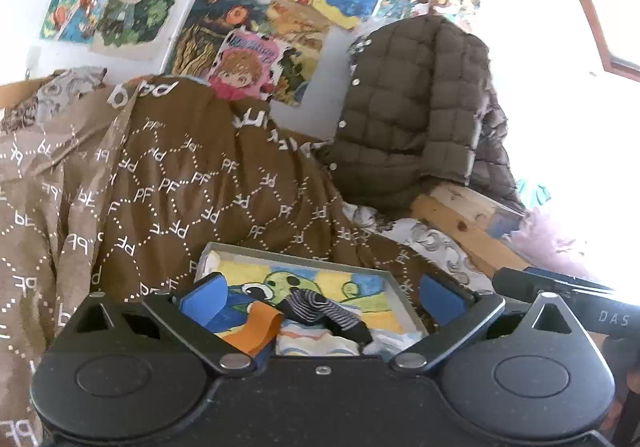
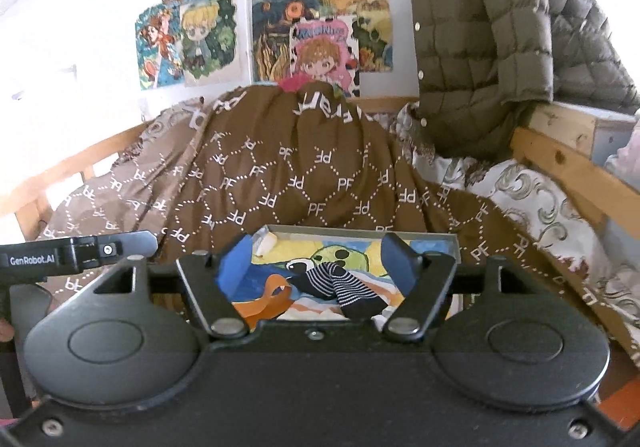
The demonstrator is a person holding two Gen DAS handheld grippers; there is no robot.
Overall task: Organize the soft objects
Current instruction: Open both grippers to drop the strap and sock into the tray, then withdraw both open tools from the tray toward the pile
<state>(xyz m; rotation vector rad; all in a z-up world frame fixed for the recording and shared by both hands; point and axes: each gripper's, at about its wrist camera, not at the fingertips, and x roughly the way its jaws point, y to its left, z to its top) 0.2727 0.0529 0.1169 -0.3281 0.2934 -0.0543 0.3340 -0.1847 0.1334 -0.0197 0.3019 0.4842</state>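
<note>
Brown blanket (image 2: 280, 175): repeated white "PF" monogram in a dotted lattice, centre frame. Left gripper (image 2: 76, 253), left edge: "GenRobot.AI". Right gripper (image 1: 568, 299), right edge: "DAS".

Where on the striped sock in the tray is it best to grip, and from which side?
Probably the raised middle fold of the striped sock, coming from above: it humps up clear of the tray, while its ends lie flat on other cloth.

A home bedroom: ahead of the gripper a wooden bed frame (image 2: 560, 155) carries a rumpled brown duvet (image 2: 280, 175), a quilted jacket (image 2: 480, 47) hangs on its post, cartoon drawings (image 2: 280, 27) cover the wall
</note>
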